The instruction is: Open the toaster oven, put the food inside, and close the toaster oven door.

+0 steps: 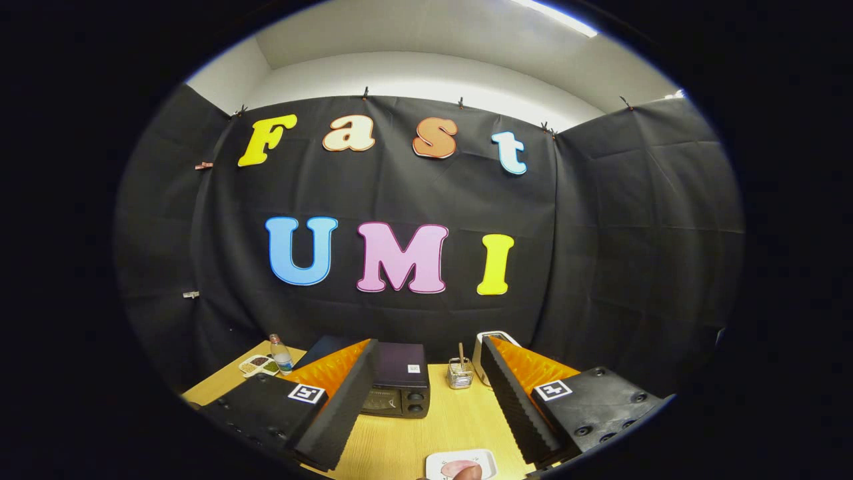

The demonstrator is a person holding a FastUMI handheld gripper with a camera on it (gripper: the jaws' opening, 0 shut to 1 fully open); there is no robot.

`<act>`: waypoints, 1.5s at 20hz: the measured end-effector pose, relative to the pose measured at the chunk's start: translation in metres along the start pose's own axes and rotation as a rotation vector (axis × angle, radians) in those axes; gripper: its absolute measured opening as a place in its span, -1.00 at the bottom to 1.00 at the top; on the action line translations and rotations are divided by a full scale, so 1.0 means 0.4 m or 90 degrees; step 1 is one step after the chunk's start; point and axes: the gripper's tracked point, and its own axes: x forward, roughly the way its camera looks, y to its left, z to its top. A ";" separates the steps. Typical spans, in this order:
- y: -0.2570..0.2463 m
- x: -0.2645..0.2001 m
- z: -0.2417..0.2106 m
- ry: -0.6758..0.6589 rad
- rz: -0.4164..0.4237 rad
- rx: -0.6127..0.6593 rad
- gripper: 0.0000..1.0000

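Nothing was held yet: the gripper hung with jaws wide over the table, toaster oven shut at the far edge; opening its door came next.

Gripper held level above the tabletop, pointing fwd. Fingers spread wide, nothing between them and neither pad touching anything. Left finger and right finger both angle inward toward the tips, ribbed pads facing each other across a broad gap. Each finger base carries a square marker tag. No hand or sleeve of the person discernible.
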 end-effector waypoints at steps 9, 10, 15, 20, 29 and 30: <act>0.125 0.026 -0.022 0.002 0.024 0.013 0.95; 0.157 0.036 -0.034 0.010 0.034 0.019 0.95; 0.324 0.123 -0.156 0.090 0.086 0.044 0.95; 0.404 0.224 -0.312 0.171 0.094 0.050 0.96; 0.476 0.401 -0.569 0.297 0.081 0.051 0.97; 0.475 0.421 -0.600 0.312 0.074 0.040 0.97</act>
